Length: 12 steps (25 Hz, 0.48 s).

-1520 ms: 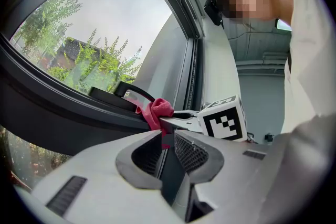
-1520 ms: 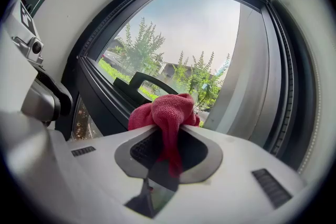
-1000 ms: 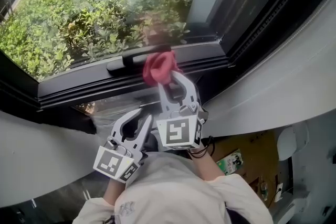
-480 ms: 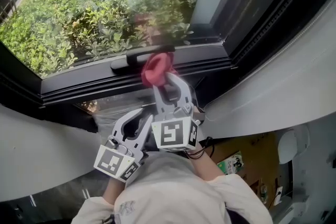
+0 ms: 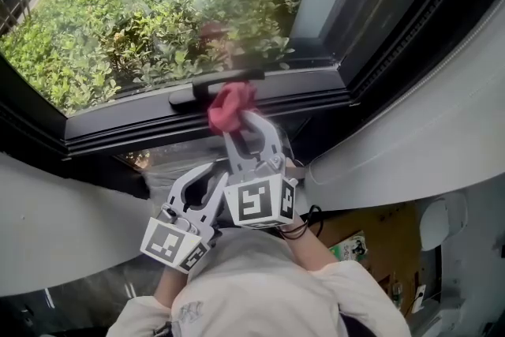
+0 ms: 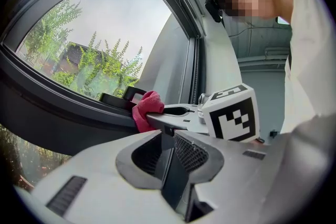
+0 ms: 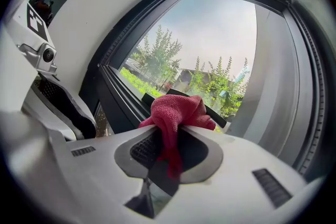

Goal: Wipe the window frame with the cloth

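A red cloth [image 5: 229,105] is bunched against the dark bottom rail of the window frame [image 5: 142,129], just below a black handle [image 5: 207,87]. My right gripper [image 5: 239,117] is shut on the cloth, and a tail of it hangs down between the jaws. In the right gripper view the cloth [image 7: 176,110] covers the jaw tips in front of the frame [image 7: 116,96]. My left gripper [image 5: 210,176] hangs lower and nearer, shut on nothing and apart from the frame. The left gripper view shows the cloth [image 6: 146,110] pressed to the rail [image 6: 58,113].
White curved sill panels [image 5: 410,130] run either side of the dark frame [image 5: 47,217]. Green bushes show through the glass [image 5: 142,28]. A vertical frame post [image 5: 394,4] rises at the right. Floor clutter [image 5: 346,244] lies below on the right.
My right gripper has slid the cloth a little to the left along the bottom rail. The left gripper has stayed where it was.
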{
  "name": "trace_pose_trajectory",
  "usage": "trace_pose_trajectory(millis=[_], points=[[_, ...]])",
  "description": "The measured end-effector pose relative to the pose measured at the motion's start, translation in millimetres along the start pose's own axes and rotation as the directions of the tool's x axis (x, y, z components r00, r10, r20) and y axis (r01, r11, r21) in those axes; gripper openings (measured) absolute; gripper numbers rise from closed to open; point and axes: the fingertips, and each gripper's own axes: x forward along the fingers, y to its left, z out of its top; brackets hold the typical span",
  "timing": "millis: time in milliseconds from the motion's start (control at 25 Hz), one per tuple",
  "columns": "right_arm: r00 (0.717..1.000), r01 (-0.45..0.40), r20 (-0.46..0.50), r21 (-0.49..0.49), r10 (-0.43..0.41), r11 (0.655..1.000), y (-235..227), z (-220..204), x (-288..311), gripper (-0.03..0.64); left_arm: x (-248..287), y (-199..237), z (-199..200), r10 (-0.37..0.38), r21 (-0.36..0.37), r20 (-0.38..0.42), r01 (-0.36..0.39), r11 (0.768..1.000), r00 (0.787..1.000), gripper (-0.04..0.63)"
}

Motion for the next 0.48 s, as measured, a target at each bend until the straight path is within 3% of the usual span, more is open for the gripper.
trace_pose_trajectory(millis=[240, 480], points=[[0.988, -0.132, 0.074, -0.023, 0.133, 0.991, 28, 18, 7, 0.08, -5, 10, 1, 0.043, 0.009, 0.0, -0.043, 0.999, 0.999, 0.084], [0.984, -0.141, 0.105, -0.029, 0.143, 0.99, 32, 21, 8, 0.083, -12, 16, 4, 0.079, 0.019, 0.01, -0.079, 0.997, 0.997, 0.084]])
